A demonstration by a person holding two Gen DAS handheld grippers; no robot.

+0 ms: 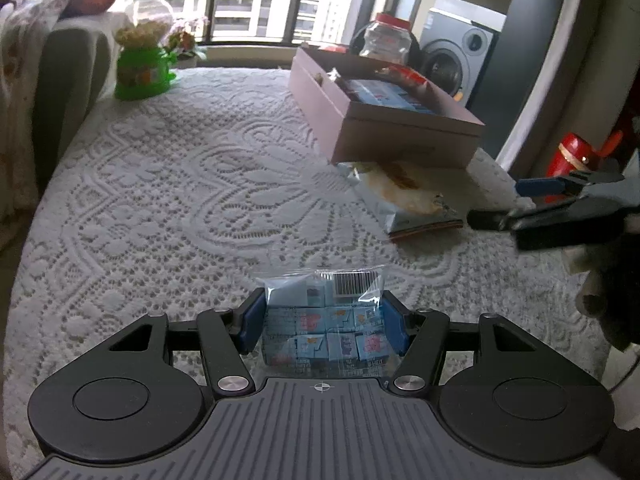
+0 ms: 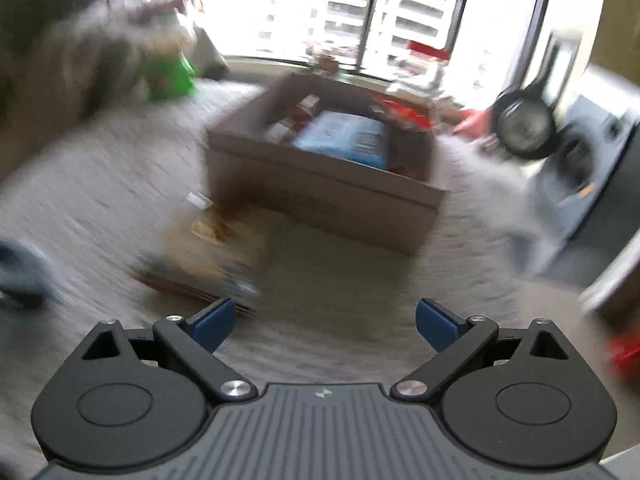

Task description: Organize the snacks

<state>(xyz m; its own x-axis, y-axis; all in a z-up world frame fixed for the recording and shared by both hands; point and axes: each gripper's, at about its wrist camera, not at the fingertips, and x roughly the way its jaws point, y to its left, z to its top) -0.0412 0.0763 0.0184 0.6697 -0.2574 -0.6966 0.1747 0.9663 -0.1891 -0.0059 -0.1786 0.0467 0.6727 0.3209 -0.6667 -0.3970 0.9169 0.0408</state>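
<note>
My left gripper is shut on a clear packet of small blue snack boxes, held just above the lace tablecloth. A pink-brown box with snacks inside stands at the back right. It also shows, blurred, in the right wrist view. A silver chip bag lies in front of that box, partly under its corner, and also shows blurred in the right wrist view. My right gripper is open and empty above the cloth, just right of the chip bag. It appears at the right of the left wrist view.
A green snack jar stands at the back left beside a covered sofa arm. A clear jar with a red lid is behind the box. A red bottle and a washing machine are off the table's right edge.
</note>
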